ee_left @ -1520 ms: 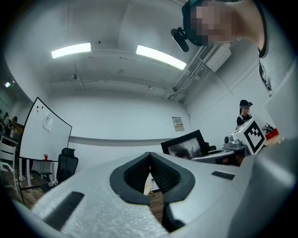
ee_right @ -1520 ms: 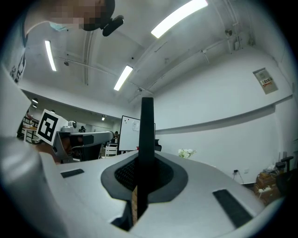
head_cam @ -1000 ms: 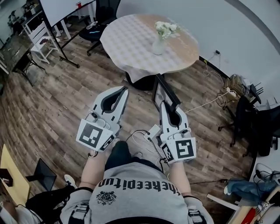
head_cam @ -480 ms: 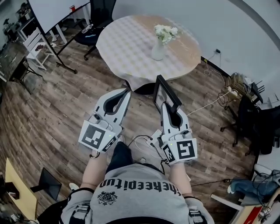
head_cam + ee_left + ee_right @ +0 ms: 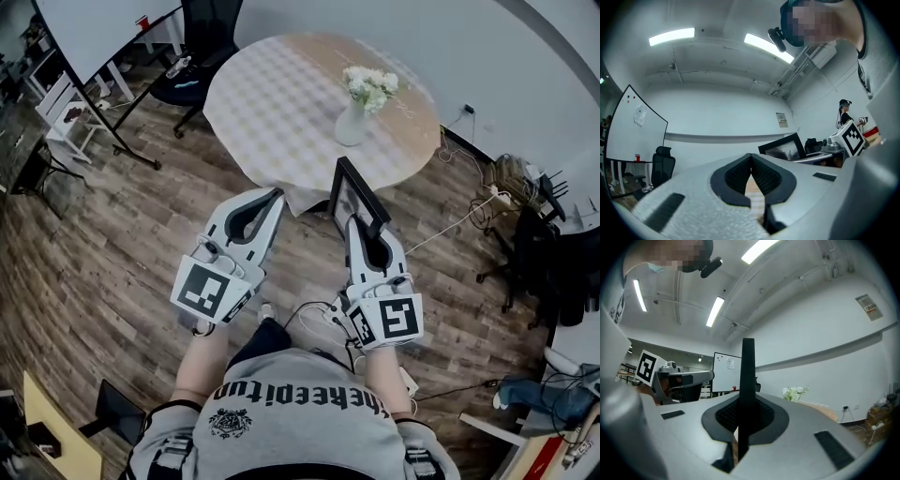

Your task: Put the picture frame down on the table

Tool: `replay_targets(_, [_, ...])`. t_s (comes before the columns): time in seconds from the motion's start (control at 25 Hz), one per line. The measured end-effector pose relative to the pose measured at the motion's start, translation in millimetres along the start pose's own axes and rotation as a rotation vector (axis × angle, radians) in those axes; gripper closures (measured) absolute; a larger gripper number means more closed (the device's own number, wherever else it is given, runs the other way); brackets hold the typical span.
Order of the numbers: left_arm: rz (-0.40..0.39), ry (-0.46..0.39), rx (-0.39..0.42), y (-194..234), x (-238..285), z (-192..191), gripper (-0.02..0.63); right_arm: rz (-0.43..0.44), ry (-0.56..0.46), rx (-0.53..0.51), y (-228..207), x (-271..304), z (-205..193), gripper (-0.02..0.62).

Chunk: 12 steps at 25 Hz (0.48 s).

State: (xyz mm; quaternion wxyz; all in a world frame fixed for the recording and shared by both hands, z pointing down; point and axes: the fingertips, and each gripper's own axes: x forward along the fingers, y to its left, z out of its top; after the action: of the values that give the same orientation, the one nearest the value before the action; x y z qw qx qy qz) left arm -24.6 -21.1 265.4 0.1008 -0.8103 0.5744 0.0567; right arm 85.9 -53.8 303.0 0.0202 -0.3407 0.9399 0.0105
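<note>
While the picture frame stands upright off the floor just short of the round surface's near edge, the right tongs pinch its lower edge, and the left tongs, also short of that edge, are pressed together on nothing.

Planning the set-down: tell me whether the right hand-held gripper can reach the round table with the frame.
Probably yes: the right hand-held gripper, shut on the picture frame, is near the table, whose near side is bare; the vase stands farther back.
</note>
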Motion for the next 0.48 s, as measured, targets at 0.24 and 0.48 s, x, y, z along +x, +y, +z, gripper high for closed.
replay_targets(0.24, [-0.044, 0.000, -0.003, 38, 10, -6, 0.591, -0.035, 0.001, 0.000, 7, 40, -1, 0.578])
replay_targets(0.48, [-0.075, -0.008, -0.005, 59, 18, -14, 0.591, -0.071, -0.005, 0.001, 7, 59, -7, 0.578])
